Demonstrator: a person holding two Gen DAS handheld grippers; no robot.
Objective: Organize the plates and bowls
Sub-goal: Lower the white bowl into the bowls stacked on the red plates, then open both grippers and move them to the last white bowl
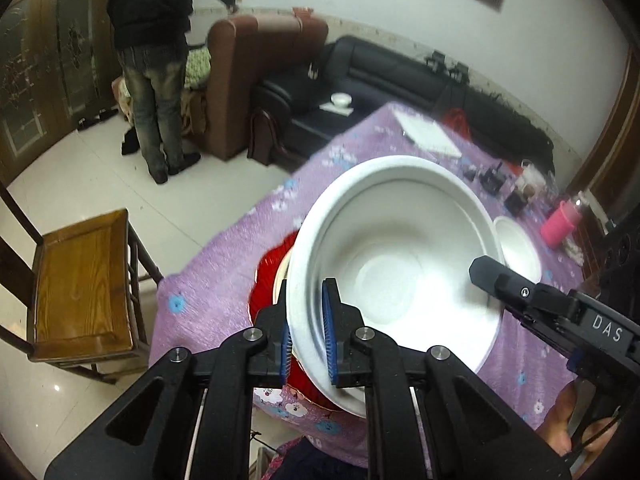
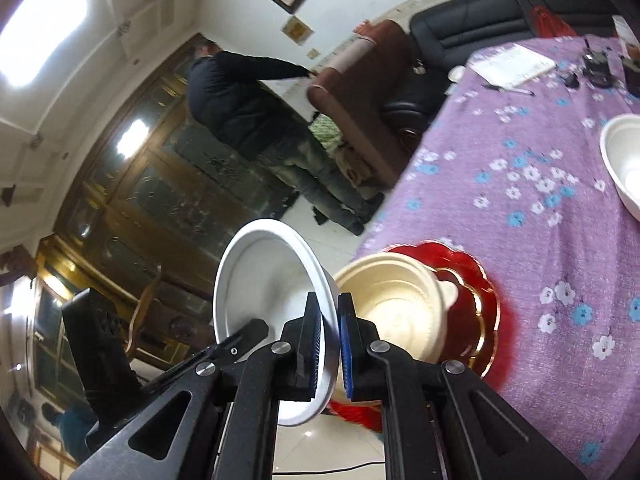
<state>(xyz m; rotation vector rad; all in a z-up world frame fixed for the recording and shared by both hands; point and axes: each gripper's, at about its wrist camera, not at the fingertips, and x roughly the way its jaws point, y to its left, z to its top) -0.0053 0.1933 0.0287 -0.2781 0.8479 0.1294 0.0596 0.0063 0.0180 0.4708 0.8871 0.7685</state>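
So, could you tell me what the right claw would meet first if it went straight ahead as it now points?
The right claw is shut on the white bowl's rim. Straight ahead lies the cream bowl on the red plate, though depth is unclear.

Red plate (image 1: pixel 268 280) mostly hidden behind white bowl (image 1: pixel 400 260)

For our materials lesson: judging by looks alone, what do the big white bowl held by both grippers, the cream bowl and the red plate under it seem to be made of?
White bowl: probably moulded paper pulp or foam; matte, no glare, thin rolled rim.
Cream bowl: likely the same pulp type; dull, faint ridges inside.
Red plate: probably glossy plastic, perhaps glazed ceramic; shiny, gold-trimmed scalloped edge.
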